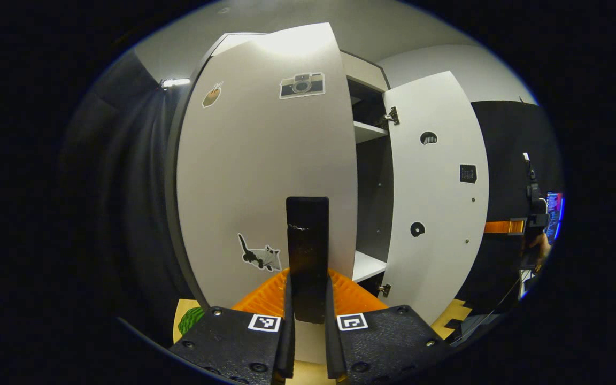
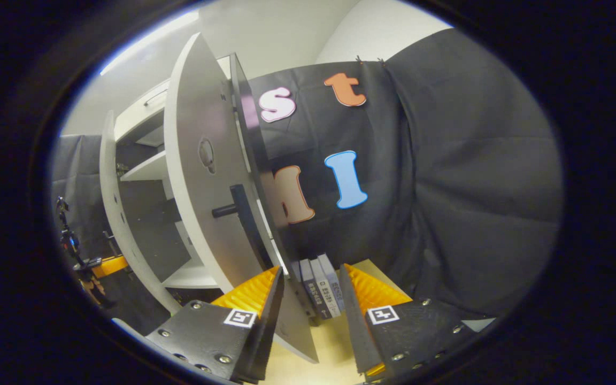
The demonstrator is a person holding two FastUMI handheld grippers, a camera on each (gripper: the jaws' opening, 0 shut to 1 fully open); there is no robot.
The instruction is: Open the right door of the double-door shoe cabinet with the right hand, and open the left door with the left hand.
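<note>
Right now, low and centre in the left gripper view, the left hand-held gripper (image 1: 308,315) has its fingers closed tight on the dark handle (image 1: 307,251) of the left door (image 1: 254,176), which stands partly swung out. At the bottom of the right gripper view, the right hand-held gripper (image 2: 308,315) sits with its fingers spread apart around the lower edge of the right door (image 2: 201,182), pressing on nothing; that door already stands wide, its handle (image 2: 241,211) at mid-frame. To finish well, I would say the left pull should follow the hinge's arc, wrist turning with the door, not dragging straight back. Beyond, the shoe cabinet (image 1: 364,72) shows pale shelves inside. Some books (image 2: 321,289) stand on the light floor (image 2: 335,342), against the black cloth wall (image 2: 447,187).
</note>
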